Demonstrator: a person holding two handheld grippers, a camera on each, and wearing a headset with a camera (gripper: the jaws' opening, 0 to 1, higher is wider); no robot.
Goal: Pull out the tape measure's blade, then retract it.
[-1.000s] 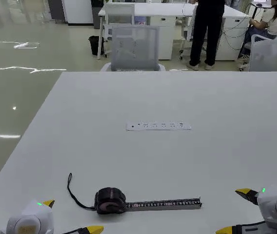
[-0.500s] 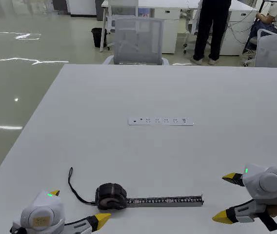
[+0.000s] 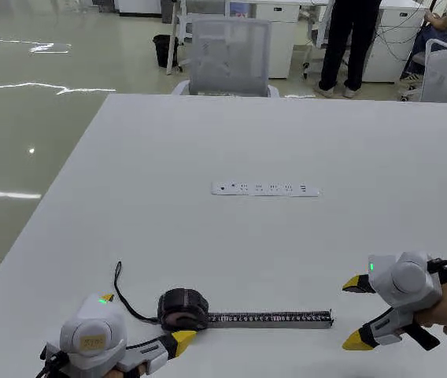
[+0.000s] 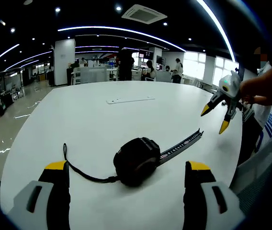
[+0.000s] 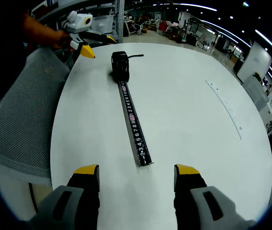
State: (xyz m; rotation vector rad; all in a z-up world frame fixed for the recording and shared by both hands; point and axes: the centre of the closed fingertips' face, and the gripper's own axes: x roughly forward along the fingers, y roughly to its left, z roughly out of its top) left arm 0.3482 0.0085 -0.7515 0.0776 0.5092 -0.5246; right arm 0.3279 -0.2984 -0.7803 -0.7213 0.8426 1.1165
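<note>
- Wide white tabletop (image 3: 208, 142) seen from above, with a black tape measure (image 3: 182, 309) lying close to the near edge, left of the middle.
- Thin steel blade (image 3: 271, 318) already drawn out and lying flat, parallel to the near edge, running rightward to its end hook (image 3: 330, 318); slim black wrist strap (image 3: 121, 287) trailing off toward the left edge.
- Low over the near edge, the left gripper (image 3: 145, 319), yellow-tipped jaws spread wide and pinching nothing, with the round case (image 4: 137, 160) just ahead of the tips.
- Just beyond the end hook, the right gripper (image 3: 353, 311), jaws likewise spread and empty, lined up with the blade's length in the right gripper view.
- White power strip (image 3: 264, 189) flat in the middle of the tabletop, well apart from everything else.
- By its looks, a compact, fairly dense, hard-shelled case — easy to clamp across its flat sides, but likely to slide on the smooth tabletop unless held.
- Blade springy and stiff along its curve, yet apt to kink if bent; safest hold at the end hook or flat across the blade just behind it.
- Spring return probably brisk — better guided back than left to snap.
</note>
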